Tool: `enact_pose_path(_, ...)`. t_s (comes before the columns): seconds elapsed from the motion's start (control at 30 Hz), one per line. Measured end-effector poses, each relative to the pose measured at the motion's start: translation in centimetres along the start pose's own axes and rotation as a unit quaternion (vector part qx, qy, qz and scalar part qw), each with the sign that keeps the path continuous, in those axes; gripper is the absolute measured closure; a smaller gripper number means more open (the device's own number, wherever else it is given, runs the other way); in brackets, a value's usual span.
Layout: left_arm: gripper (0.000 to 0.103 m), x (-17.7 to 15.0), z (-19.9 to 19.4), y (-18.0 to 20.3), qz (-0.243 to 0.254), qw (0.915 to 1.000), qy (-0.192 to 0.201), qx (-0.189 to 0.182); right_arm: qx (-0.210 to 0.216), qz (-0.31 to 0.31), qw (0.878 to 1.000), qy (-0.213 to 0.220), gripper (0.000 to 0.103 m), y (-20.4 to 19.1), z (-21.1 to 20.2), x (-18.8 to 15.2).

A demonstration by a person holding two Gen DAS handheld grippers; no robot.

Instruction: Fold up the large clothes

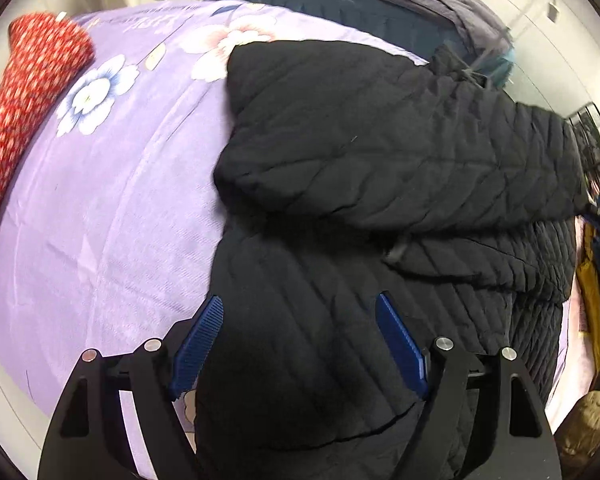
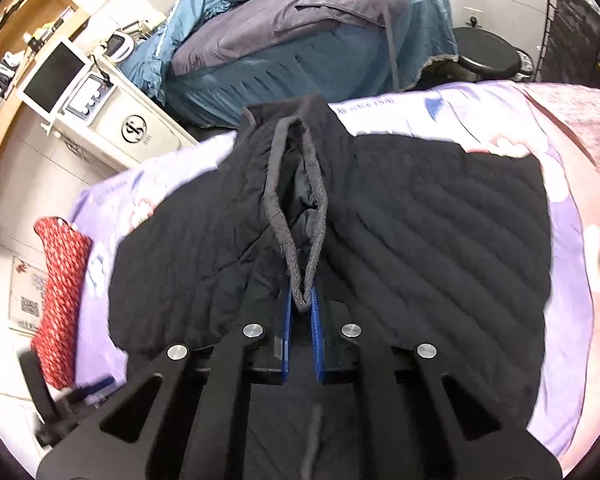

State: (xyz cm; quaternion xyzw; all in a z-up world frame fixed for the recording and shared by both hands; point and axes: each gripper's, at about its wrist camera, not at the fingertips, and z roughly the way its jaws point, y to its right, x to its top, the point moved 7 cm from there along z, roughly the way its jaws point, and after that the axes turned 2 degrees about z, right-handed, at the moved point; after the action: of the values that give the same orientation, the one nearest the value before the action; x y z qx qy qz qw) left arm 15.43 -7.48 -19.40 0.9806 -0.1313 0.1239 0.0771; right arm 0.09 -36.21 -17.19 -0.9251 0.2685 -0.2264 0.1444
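A black quilted jacket (image 1: 380, 152) lies spread on a lilac flowered bedspread (image 1: 112, 220), with one part folded over the body. My left gripper (image 1: 300, 304) hovers over the jacket's near edge, its blue pads wide apart with nothing pinched between them. In the right wrist view the same jacket (image 2: 440, 232) lies across the bedspread (image 2: 564, 224). My right gripper (image 2: 302, 300) is shut on the grey-trimmed edge of the jacket (image 2: 296, 280), which rises in a lifted ridge from the pads toward the collar.
A red patterned pillow (image 1: 24, 92) lies at the bed's left edge, also seen as the red pillow (image 2: 60, 300). Beyond stands a second bed with blue and grey bedding (image 2: 300, 40), a white cabinet with a screen (image 2: 112, 120), a black stool (image 2: 488, 56) and a shelf at far left.
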Motion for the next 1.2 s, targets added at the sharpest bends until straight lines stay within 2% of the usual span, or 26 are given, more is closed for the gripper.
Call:
enact_pose_path(0.1, 0.026, 0.3, 0.1, 1.0, 0.022, 0.9997, 0.0, 0.004, -0.002, 0.035, 0.999, -0.027, 0.094, 1.9, 0.9, -2.4)
enact_pose_path(0.23, 0.026, 0.2, 0.5, 1.7, 0.032, 0.9995, -0.008, 0.0, -0.022, 0.04, 0.997, -0.067, 0.094, 3.2, 2.7, -5.4)
enact_pose_path(0.53, 0.026, -0.6, 0.9, 1.4, 0.034, 0.9992, -0.021, 0.005, -0.047, 0.044, 0.994, -0.088, 0.092, 3.8, 4.3, -5.5)
enact_pose_path(0.6, 0.026, -0.6, 0.8, 1.2, 0.031, 0.9993, -0.019, 0.008, -0.055, 0.046, 0.994, -0.088, 0.086, 4.0, 4.2, -5.5)
enact_pose_path(0.63, 0.026, -0.5, 0.7, 1.1, 0.03, 0.9993, -0.017, 0.009, -0.062, 0.046, 0.993, -0.088, 0.079, 4.1, 4.0, -5.5)
enact_pose_path(0.73, 0.025, 0.3, 0.3, 0.9, 0.026, 0.9995, -0.009, 0.012, -0.088, 0.049, 0.992, -0.077, 0.046, 4.6, 2.9, -5.4)
enact_pose_path(0.77, 0.025, 0.6, 0.0, 0.8, 0.026, 0.9996, -0.004, 0.012, -0.094, 0.048, 0.992, -0.065, 0.043, 4.7, 2.3, -5.2)
enact_pose_path(0.9, 0.024, 2.2, -0.5, 1.5, 0.032, 0.9993, 0.012, 0.012, -0.105, 0.03, 0.993, -0.043, 0.043, 4.4, 0.9, -4.5)
enact_pose_path(0.97, 0.023, 3.1, -0.2, 2.3, 0.043, 0.999, 0.012, 0.011, -0.108, 0.018, 0.993, -0.047, 0.038, 4.2, 1.0, -4.3)
enact_pose_path(1.07, 0.023, 4.4, 0.7, 3.5, 0.065, 0.9976, 0.011, 0.019, -0.112, 0.013, 0.992, -0.058, 0.037, 3.9, 1.9, -4.3)
enact_pose_path(1.2, 0.016, 5.5, 3.4, 4.7, 0.089, 0.9951, -0.016, 0.039, -0.122, 0.023, 0.989, -0.082, 0.036, 4.9, 3.7, -4.4)
